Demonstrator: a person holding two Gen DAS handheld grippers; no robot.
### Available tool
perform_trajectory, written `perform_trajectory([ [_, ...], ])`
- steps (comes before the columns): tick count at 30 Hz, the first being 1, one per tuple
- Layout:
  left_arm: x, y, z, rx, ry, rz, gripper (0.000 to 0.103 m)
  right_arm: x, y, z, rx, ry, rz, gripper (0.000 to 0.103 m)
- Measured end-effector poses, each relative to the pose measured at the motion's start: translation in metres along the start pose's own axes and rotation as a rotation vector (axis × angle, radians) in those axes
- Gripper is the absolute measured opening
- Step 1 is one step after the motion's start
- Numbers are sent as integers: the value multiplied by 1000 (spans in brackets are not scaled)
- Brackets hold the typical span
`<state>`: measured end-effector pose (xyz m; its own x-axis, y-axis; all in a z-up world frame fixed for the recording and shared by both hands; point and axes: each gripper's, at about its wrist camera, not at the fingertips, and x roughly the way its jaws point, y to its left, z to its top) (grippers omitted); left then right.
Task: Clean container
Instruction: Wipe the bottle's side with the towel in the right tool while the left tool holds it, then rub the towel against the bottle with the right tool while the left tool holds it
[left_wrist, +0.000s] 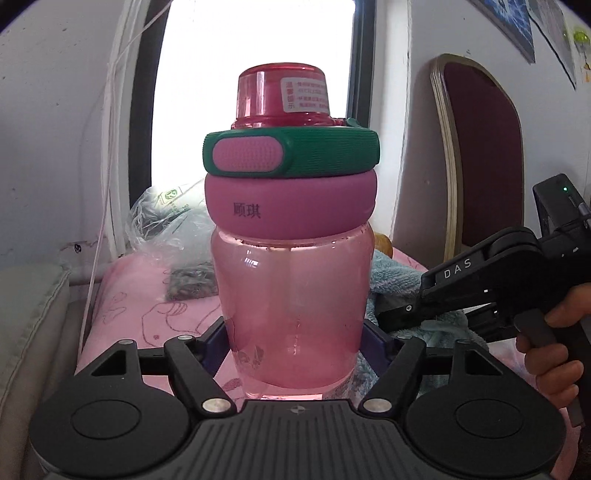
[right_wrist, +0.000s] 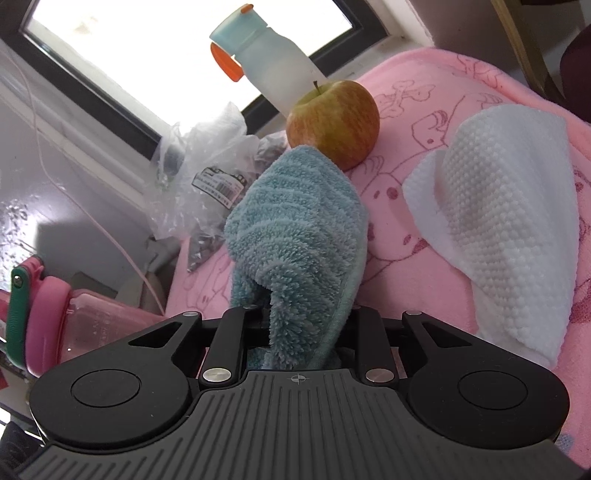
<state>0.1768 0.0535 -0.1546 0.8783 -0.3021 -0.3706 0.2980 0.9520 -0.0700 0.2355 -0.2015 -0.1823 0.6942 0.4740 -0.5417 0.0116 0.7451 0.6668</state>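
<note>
The pink bottle (left_wrist: 291, 295) is being held upright between the two fingers of the left tool (left_wrist: 295, 347), closed on its lower body, above the counter's pink cloth (left_wrist: 147, 314); its lid is being kept shut. A teal towel (right_wrist: 295, 236) is being gripped by the right tool (right_wrist: 301, 328), whose fingers are narrowed around the bunched fabric, just beside the bottle but apart from it. No wiping contact is being made yet, so the cleaning is being judged as barely begun: both items are in hand, and the rubbing of the bottle's surface is being left to do. An apple (right_wrist: 332, 122), a white cloth (right_wrist: 498, 221) and a pale bottle (right_wrist: 269, 70) are lying unused behind.
</note>
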Motion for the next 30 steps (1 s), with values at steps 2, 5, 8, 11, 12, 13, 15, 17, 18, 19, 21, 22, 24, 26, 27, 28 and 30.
perform_trajectory([
  [2, 0, -1, -1, 1, -2, -3, 71, -6, 4, 0, -16, -24, 64, 24],
  [5, 0, 0, -3, 2, -2, -6, 71, -19, 9, 1, -6, -86, 252, 23],
  [8, 2, 1, -1, 1, -2, -5, 71, -26, 2, 4, 119, -117, 591, 23],
  [11, 2, 0, 0, 4, -2, -5, 70, -12, -7, 3, 278, -78, 813, 23],
  [12, 4, 0, 0, 4, -2, -5, 70, -4, -7, 2, 309, -49, 803, 22],
  [13, 4, -1, 1, 4, -2, -5, 70, 5, -7, 0, 333, -19, 771, 22],
  [15, 4, 0, 1, -4, -3, -3, 71, 20, -8, -3, 369, 34, 697, 21],
  [17, 4, 1, 1, -11, -4, -3, 71, 27, -6, -3, 332, 69, 558, 20],
  [18, 4, 2, 1, -14, -4, -4, 71, 30, -3, -3, 287, 85, 451, 20],
  [19, 4, 1, 2, -10, -3, -5, 70, 32, -1, -4, 233, 102, 340, 20],
  [21, 5, -2, 2, 3, 4, -4, 70, 35, 6, -8, 123, 124, 181, 20],
  [22, 6, -3, 2, 11, 8, -2, 70, 34, 9, -9, 81, 124, 139, 18],
  [24, 6, -5, 2, 20, 8, 2, 70, 27, 15, -10, 28, 97, 123, 20],
  [26, 6, -5, 2, 20, 9, 3, 71, 14, 13, -10, 41, 31, 188, 20],
  [27, 7, -4, 2, 20, 9, 4, 70, 7, 10, -9, 68, -4, 262, 20],
  [28, 7, -4, 2, 21, 9, 4, 70, 0, 4, -6, 112, -36, 369, 20],
  [30, 9, -4, 2, 23, 9, 5, 71, -11, -7, -1, 205, -84, 577, 20],
])
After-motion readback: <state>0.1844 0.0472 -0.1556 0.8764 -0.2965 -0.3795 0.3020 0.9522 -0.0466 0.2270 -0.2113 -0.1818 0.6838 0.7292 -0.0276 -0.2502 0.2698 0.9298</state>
